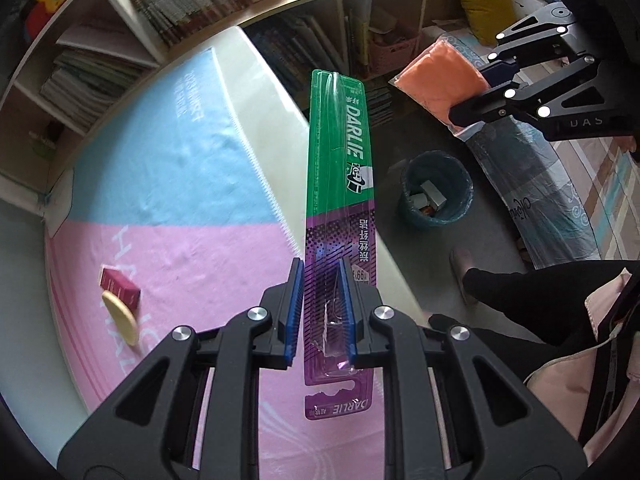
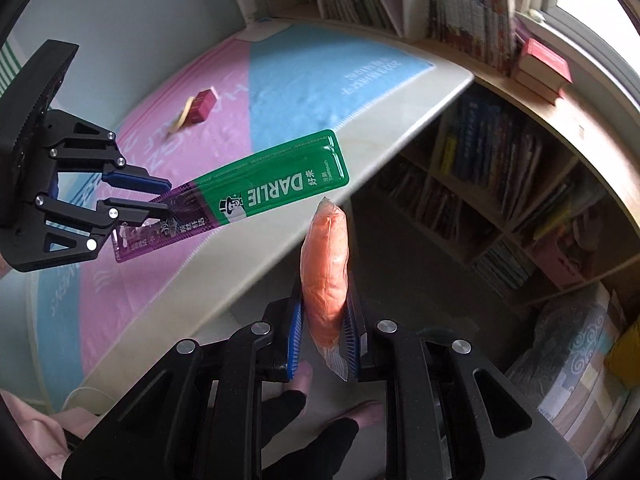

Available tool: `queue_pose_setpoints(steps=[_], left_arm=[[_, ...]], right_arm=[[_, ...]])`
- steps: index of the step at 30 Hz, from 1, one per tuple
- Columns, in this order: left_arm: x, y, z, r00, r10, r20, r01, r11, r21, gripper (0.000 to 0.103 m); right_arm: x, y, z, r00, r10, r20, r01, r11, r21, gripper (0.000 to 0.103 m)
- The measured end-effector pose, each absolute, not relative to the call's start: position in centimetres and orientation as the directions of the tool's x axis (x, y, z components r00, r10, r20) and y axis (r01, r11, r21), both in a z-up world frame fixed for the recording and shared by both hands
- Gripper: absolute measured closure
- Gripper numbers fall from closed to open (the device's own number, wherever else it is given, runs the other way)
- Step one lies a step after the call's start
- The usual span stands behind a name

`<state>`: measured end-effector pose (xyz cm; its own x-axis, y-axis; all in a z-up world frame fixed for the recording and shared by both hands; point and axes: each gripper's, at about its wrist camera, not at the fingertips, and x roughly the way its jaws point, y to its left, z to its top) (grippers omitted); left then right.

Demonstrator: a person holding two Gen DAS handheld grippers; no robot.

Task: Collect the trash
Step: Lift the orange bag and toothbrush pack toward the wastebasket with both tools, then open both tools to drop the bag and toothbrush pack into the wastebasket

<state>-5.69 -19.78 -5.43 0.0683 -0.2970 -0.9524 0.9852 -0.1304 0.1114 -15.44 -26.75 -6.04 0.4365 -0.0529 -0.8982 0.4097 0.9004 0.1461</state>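
The toothbrush package [image 1: 340, 216], a long green and purple blister card, is clamped near its purple hanger end between the blue pads of the left gripper [image 1: 322, 312]. Its long axis runs straight out along the fingers, the green end reaching forward past the edge of the table [image 1: 264, 92]. The jaws stand nearly closed on the thin card, which juts out stiffly rather than drooping.

The orange packet [image 2: 326, 276], a soft plastic pouch, is pinched by its lower end in the right gripper [image 2: 322, 332], whose jaws are likewise drawn in tight on it. It stands up between the pads, bulging above them.

The relation that matters is where the bin lies. In the left wrist view the teal waste bin [image 1: 436, 190] sits on the floor beyond the table edge, to the right of the card's green end and below the right gripper. It already holds a few small boxes. From that view the packet looks the nearer of the two to the bin, though the fisheye makes this hard to judge fairly. The card, being long, will probably need its green end tipped down into the opening before it is let go; dropped flat it could bridge the rim.

Left on the pink and blue mat [image 1: 168, 240] are a small red box [image 1: 120, 286] and a pale oval piece [image 1: 120, 318] touching it, well apart from both grippers.
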Motion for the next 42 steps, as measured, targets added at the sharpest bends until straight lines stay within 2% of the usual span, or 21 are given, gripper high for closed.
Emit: queue_pose_setpoints(steps=[15, 27, 29, 30, 31, 32, 33, 34, 39, 41, 42], left_arm=[[-22.8, -30.1, -8.7, -0.036, -0.253, -0.967, 0.941, -0.335, 0.052, 0.087], [-29.6, -35.0, -13.1, -0.084, -0.153, -0.985, 0.921, -0.389, -0.018, 0.087], [-30.2, -35.9, -13.6, -0.078, -0.144, -0.986, 0.922, -0.386, -0.016, 0.085], [-30.5, -36.3, -14.0, -0.067, -0.144, -0.987, 0.921, -0.389, -0.006, 0.082], [-30.7, -36.8, -14.3, -0.039, -0.147, -0.988, 0.923, -0.384, 0.020, 0.054], [-30.8, -37.1, -14.5, -0.024, -0.155, -0.988, 0.925, -0.378, 0.037, 0.034], [-30.9, -37.4, -14.5, -0.022, -0.164, -0.986, 0.926, -0.374, 0.042, 0.033], [-30.9, -37.7, -14.5, -0.019, -0.163, -0.987, 0.929, -0.368, 0.043, 0.033], [-29.9, -38.4, -14.1, -0.013, -0.162, -0.987, 0.944, -0.327, 0.041, 0.025], [-29.2, -38.2, -13.7, -0.009, -0.172, -0.985, 0.950, -0.308, 0.045, 0.020], [-29.0, -38.1, -13.6, -0.008, -0.174, -0.985, 0.952, -0.302, 0.046, 0.020]], right_arm=[[-33.4, -33.3, -9.1, 0.396, -0.096, -0.913, 0.636, 0.746, 0.197, 0.084], [-39.9, -36.7, -12.3, 0.370, -0.039, -0.928, 0.687, 0.684, 0.246, 0.084], [-40.3, -37.3, -12.7, 0.374, -0.028, -0.927, 0.686, 0.681, 0.257, 0.081], [-40.4, -37.5, -12.9, 0.373, -0.027, -0.927, 0.688, 0.679, 0.257, 0.075], [-40.5, -37.9, -13.1, 0.374, -0.019, -0.927, 0.691, 0.673, 0.265, 0.055], [-40.5, -38.3, -13.2, 0.376, -0.019, -0.926, 0.692, 0.670, 0.267, 0.045], [-40.6, -38.6, -13.1, 0.374, -0.032, -0.927, 0.696, 0.670, 0.258, 0.030], [-40.7, -38.9, -13.0, 0.372, -0.046, -0.927, 0.699, 0.671, 0.247, 0.027], [-41.3, -40.3, -13.1, 0.363, -0.045, -0.931, 0.707, 0.664, 0.243, 0.028], [-41.4, -40.7, -13.1, 0.353, -0.055, -0.934, 0.712, 0.663, 0.230, 0.024], [-41.5, -40.9, -13.0, 0.351, -0.060, -0.935, 0.715, 0.662, 0.226, 0.018]])
